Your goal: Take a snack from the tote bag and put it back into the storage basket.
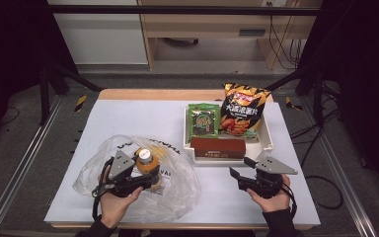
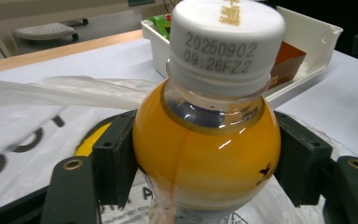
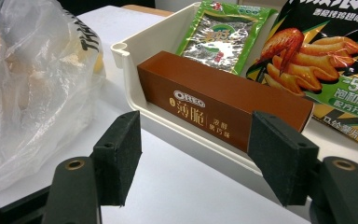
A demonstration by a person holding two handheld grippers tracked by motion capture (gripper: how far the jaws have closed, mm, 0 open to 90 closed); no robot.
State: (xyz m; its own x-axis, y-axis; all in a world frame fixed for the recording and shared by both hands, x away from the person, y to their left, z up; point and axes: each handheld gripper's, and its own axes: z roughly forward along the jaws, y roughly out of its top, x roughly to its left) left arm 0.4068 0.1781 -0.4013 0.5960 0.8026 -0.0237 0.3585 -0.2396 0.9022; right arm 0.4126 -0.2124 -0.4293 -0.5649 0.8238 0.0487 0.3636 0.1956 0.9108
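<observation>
A round orange juice bottle with a white cap stands over a crumpled clear plastic bag. My left gripper is shut on the bottle's bulb, a black pad pressing on each side. To the right, my right gripper hovers open, nothing between its pads, just in front of a white tray. In the tray lie a brown box, a green seaweed packet and a black-and-orange chip bag.
The work surface is a white sheet on a wooden table, bare at the back left. The plastic bag bulges at the front left. Metal rails run along both sides of the table, and cables lie on the floor to the right.
</observation>
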